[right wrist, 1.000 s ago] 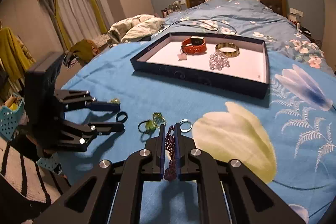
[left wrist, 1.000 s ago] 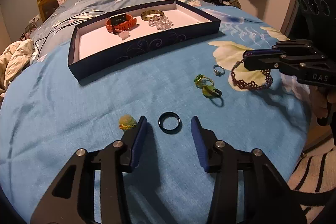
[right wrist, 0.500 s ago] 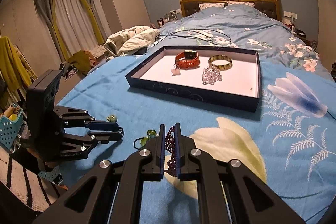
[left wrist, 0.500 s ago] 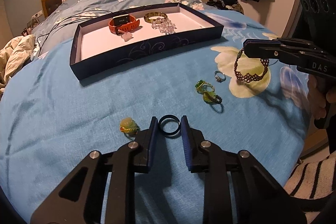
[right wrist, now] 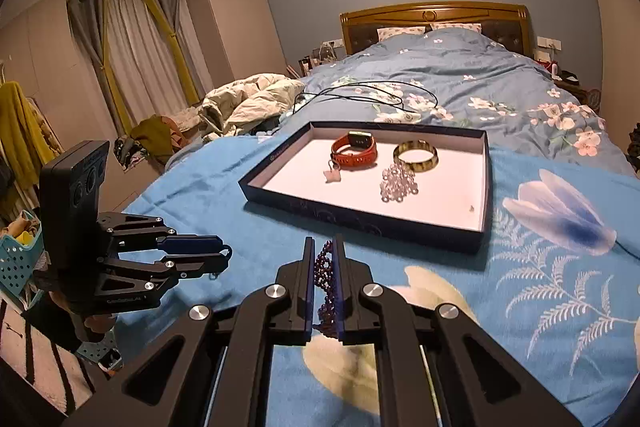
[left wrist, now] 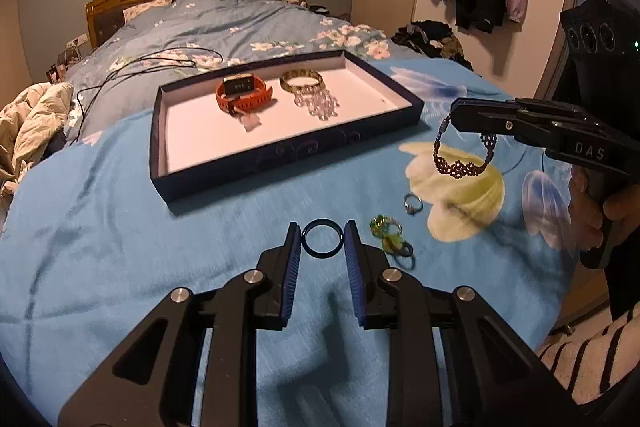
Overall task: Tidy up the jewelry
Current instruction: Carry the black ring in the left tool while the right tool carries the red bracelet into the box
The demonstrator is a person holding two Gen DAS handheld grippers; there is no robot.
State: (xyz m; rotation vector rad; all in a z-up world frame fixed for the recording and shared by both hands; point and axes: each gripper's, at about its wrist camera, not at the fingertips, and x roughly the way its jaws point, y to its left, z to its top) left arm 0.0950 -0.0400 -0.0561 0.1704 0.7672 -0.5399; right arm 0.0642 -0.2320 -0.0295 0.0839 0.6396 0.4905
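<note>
A dark blue tray [left wrist: 280,155] with a white floor lies on the blue bedspread; it holds an orange watch [left wrist: 242,95], a gold bangle [left wrist: 301,79] and a clear bead bracelet [left wrist: 316,103]. My left gripper [left wrist: 322,239] is shut on a black ring [left wrist: 322,238] and holds it above the bedspread. My right gripper [right wrist: 323,255] is shut on a dark purple bead bracelet [right wrist: 325,275], which hangs in the air right of the tray in the left wrist view [left wrist: 460,163]. A silver ring [left wrist: 413,205] and green rings [left wrist: 390,239] lie on the bedspread.
The tray also shows in the right wrist view [right wrist: 360,223], ahead of the right gripper. A black cable [left wrist: 132,71] lies on the quilt behind the tray. Rumpled bedding [right wrist: 252,103] sits at the left. The bed edge is near me.
My left gripper closed on the black ring and lifted it off the bedspread. My right gripper rose and moved toward the tray with the purple bracelet.
</note>
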